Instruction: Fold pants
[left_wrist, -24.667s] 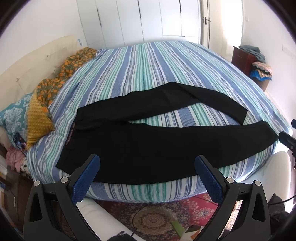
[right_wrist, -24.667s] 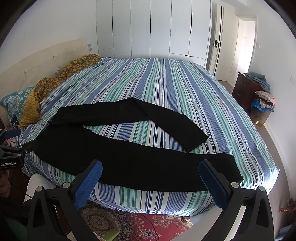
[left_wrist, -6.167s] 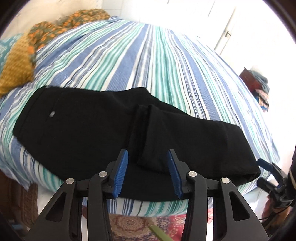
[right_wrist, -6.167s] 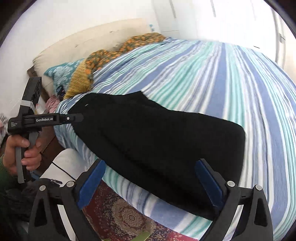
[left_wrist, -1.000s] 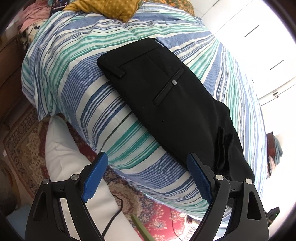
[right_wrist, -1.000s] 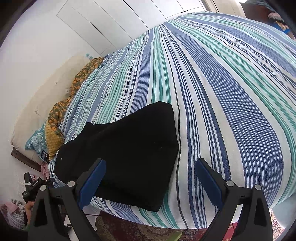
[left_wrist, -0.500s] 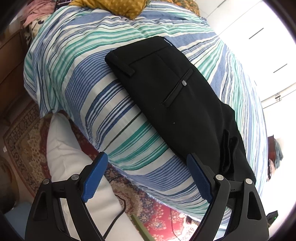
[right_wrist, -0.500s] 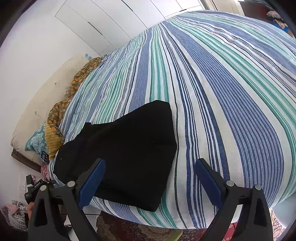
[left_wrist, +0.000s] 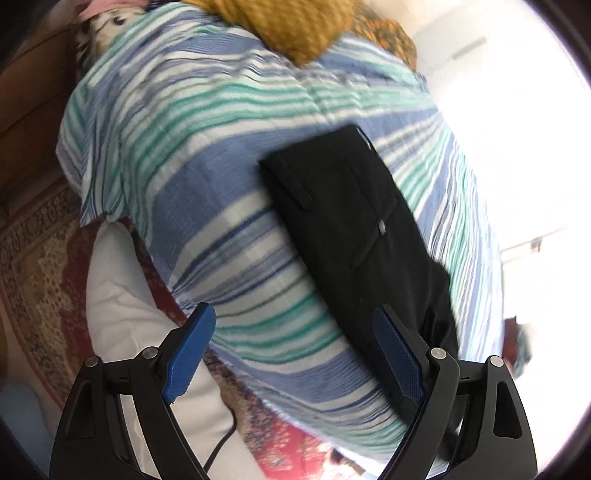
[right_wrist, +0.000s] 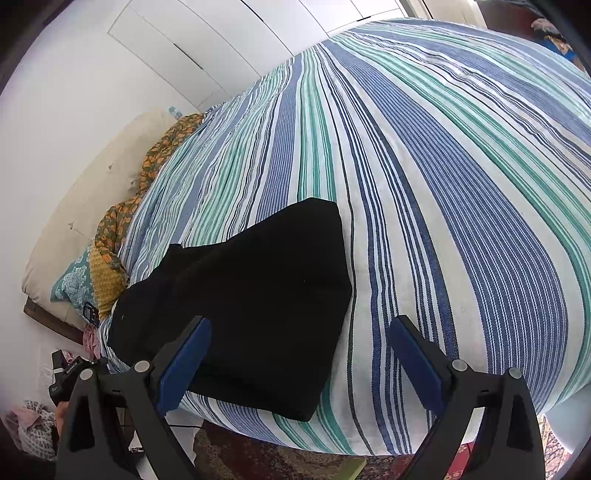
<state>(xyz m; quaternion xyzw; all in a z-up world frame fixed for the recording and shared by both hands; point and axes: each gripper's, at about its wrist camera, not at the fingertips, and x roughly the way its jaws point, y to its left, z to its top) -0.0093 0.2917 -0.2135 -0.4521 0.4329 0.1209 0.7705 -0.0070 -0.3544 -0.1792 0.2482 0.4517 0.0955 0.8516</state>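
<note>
I see wide bare striped bedspread (right_wrist: 461, 184) beyond the folded black pants (right_wrist: 258, 295), room to pass there. Toward the headboard from the pants, orange patterned pillows (right_wrist: 147, 177) block. Below the pants' near edge, a white cushion (left_wrist: 122, 314) crowds the floor.

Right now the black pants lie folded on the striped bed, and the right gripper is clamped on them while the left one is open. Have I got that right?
Not quite. In the right wrist view the right gripper is open too, its jaws spread wide and holding nothing. The black pants do lie folded on the striped bed, and the left gripper is open.
</note>
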